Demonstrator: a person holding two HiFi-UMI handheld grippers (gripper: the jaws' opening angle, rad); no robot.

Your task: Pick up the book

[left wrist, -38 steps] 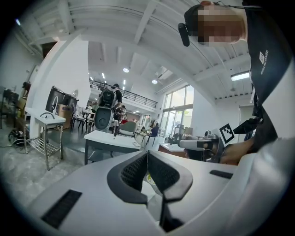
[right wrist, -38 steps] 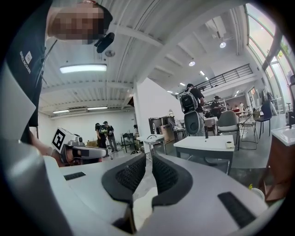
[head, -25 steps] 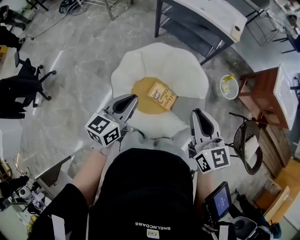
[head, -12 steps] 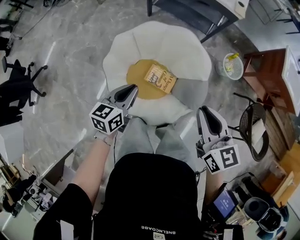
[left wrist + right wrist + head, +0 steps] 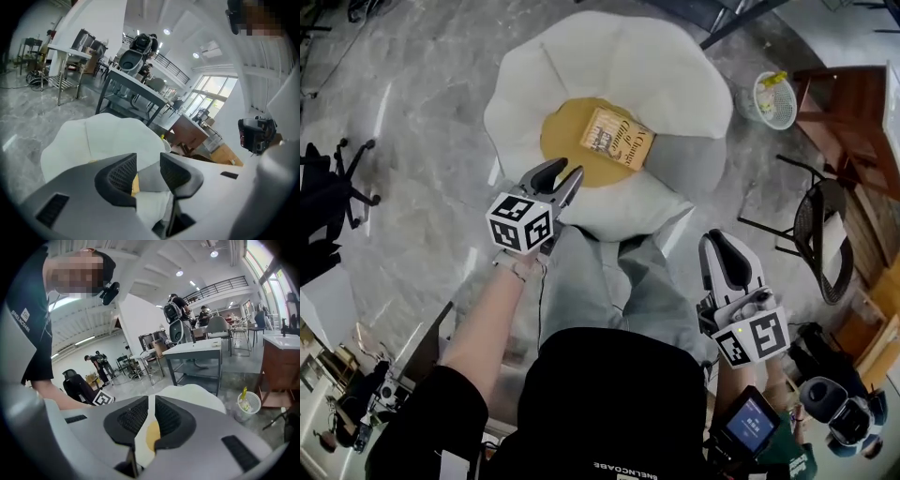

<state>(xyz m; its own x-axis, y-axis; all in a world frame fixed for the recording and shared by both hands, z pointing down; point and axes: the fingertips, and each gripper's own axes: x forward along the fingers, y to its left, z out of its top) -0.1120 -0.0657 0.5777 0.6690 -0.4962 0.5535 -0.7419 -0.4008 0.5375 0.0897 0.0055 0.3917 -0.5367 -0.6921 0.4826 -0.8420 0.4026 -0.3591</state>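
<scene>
Reaching forward on an outstretched forearm [image 5: 487, 319], the left hand-held gripper [image 5: 560, 175] points ahead and down over the near edge of a white pouf [image 5: 609, 66]. Its jaws are spread with nothing between them — they have just been opening. The right hand-held gripper [image 5: 719, 242] sits nearer the body, beside the right leg [image 5: 652, 281], with its jaws pressed together and empty.

The book [image 5: 619, 138] lies flat on a yellow disc [image 5: 567, 141] at the pouf's centre, ahead of the left hand-held gripper and apart from both.

Only the head view shows the book whole. The left gripper view catches just a yellow sliver between its jaws, and the right gripper view a patch of the disc. Those two views alone show the hall beyond — a grey table [image 5: 136, 84] and people [image 5: 98, 364] far off.
</scene>
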